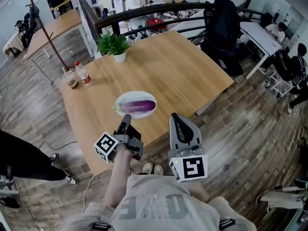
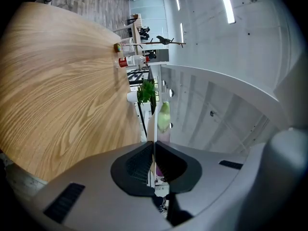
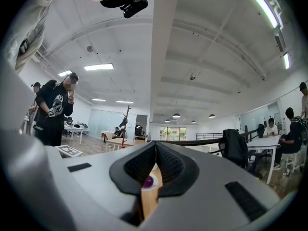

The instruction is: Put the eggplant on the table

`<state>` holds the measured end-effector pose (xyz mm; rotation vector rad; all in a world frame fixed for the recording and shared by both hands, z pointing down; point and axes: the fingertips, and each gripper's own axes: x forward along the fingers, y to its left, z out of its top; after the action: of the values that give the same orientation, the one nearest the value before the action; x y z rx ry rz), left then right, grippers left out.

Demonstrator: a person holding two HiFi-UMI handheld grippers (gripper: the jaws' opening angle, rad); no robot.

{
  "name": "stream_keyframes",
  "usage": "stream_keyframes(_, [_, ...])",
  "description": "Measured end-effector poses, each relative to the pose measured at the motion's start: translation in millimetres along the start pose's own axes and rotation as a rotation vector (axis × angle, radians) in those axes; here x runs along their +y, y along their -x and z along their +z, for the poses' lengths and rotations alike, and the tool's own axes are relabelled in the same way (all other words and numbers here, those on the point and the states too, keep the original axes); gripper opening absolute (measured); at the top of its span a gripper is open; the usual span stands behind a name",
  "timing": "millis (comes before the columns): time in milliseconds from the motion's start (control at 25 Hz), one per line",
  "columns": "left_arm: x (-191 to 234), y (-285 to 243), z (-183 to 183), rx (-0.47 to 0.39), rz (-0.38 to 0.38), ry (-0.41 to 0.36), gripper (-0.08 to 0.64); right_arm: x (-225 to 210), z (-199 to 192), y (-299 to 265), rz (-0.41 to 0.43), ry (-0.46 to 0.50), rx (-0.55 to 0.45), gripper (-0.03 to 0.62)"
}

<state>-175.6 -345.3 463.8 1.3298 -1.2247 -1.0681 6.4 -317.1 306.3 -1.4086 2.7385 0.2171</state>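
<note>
The eggplant (image 1: 139,106) is seen lying on a white plate (image 1: 121,99) on the table (image 1: 187,71), its long axis running across the head view with the green stem end at the left. Only that green end is caught in the left gripper view, and only a purple sliver in the right gripper view. The left gripper (image 1: 126,118) and right gripper (image 1: 175,117) are held near the plate, each with jaws pressed together and nothing between them.

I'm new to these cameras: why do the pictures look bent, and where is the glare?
Head view: the wide lens bows the table edges and railing. Left gripper view: scene turned sideways, dark corners. Right gripper view: ceiling lights glare brightest.
</note>
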Motion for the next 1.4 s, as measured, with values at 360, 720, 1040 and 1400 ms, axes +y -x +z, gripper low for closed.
stream_keyframes(360, [36.4,-14.2,-10.2,0.055,0.054,0.018,0.020,9.6,-18.9,-0.4,-0.017,0.004,0.070,0.020])
stream_keyframes(720, [93.9,-34.2,4.9,-0.003,0.085,0.020,0.020,-2.3,-30.8,-5.0,-0.072,0.022,0.123,0.020])
stream_keyframes(1040, [139.8,-54.2,0.9,0.010,0.116,0.003,0.019,-12.2,-46.7,-2.5,-0.118,0.041,0.199,0.020])
stream_keyframes(1400, [165.7,-83.7,-6.0,0.055,0.137,0.016,0.018,-16.7,-57.7,-6.8,-0.151,0.057,0.242,0.020])
